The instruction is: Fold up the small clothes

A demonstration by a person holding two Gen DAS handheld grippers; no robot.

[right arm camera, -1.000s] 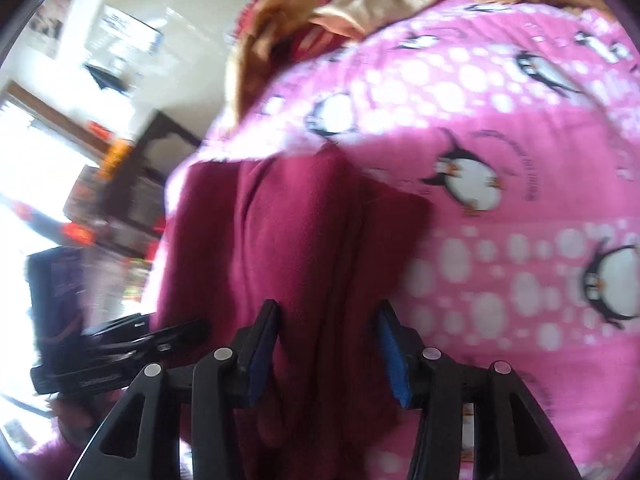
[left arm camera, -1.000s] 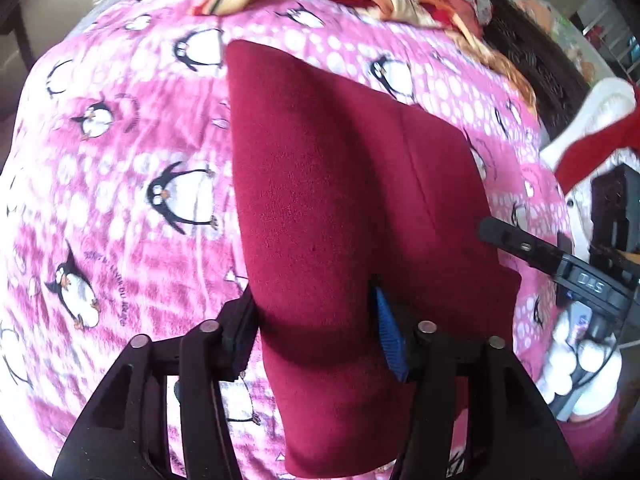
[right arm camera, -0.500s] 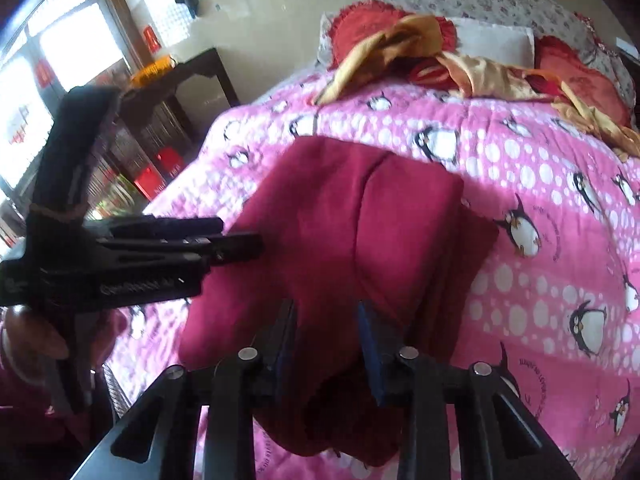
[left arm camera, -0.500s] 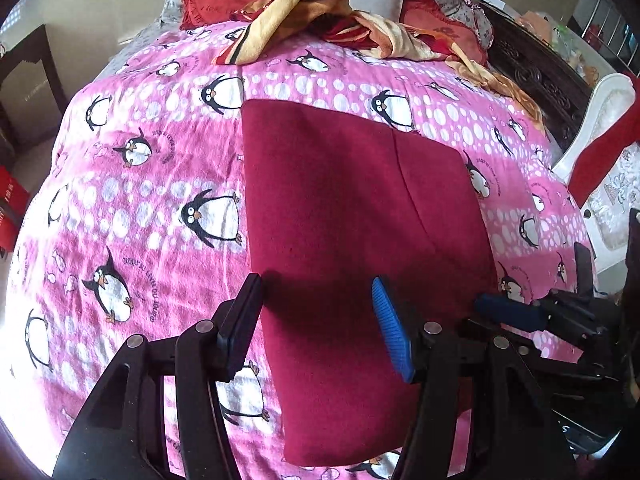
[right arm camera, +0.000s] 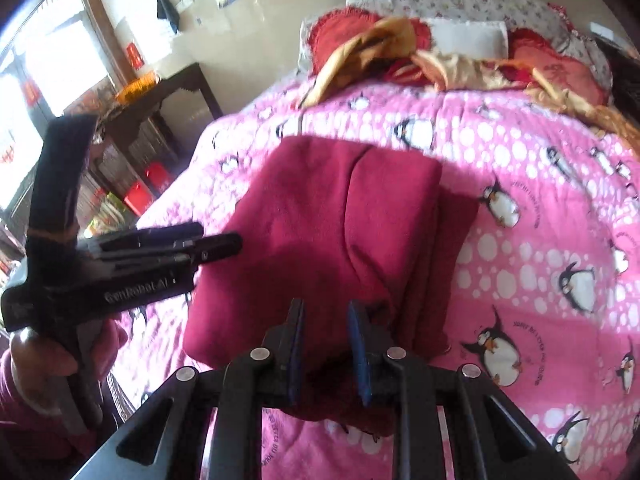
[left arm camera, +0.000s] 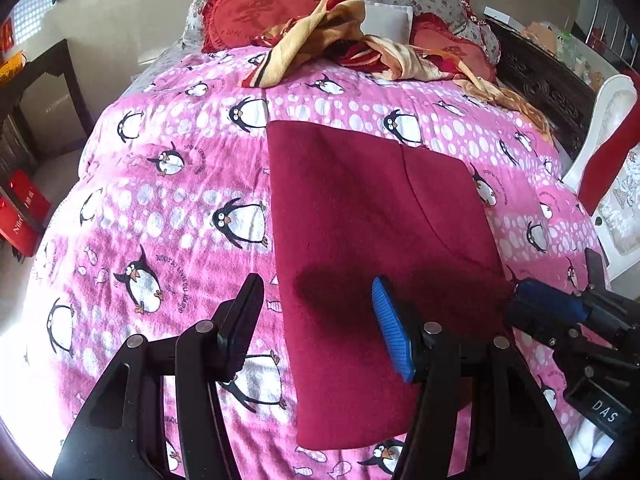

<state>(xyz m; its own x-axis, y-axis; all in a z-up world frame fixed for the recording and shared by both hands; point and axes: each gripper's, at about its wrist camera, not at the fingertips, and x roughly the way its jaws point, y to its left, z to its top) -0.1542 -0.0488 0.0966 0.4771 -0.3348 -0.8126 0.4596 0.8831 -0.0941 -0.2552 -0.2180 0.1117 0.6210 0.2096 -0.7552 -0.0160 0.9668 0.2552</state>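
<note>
A folded maroon garment (left arm camera: 376, 240) lies flat on the pink penguin-print blanket (left arm camera: 160, 208) that covers the bed, and everything else is best placed from that garment. Beyond its far edge, toward the head of the bed, a rumpled yellow-and-red cloth (left arm camera: 320, 36) sprawls across the blanket in front of red frilled cushions (left arm camera: 248, 16) and a small white pillow (left arm camera: 388, 20). The left gripper (left arm camera: 316, 320) hovers over the garment's near left corner with its jaws standing wide apart; the black finger (left arm camera: 240, 320) hangs above the blanket just off the garment's left edge and the blue-padded finger (left arm camera: 392, 336) above the maroon fabric, and neither pad presses on anything. The right gripper (right arm camera: 326, 344) is at the garment's near right side. Its jaws have just been closing and now stand narrow, with a gap left between the pads. In the right wrist view maroon fabric shows in that gap and bunches below the fingertips, but I cannot tell whether the pads actually pinch it. In the same view the garment looks lifted and slack along its near edge, with a second layer stepped out on its right. A dark wooden side table (right arm camera: 168, 92) stands well off to the garment's left, beside the bed.
</note>
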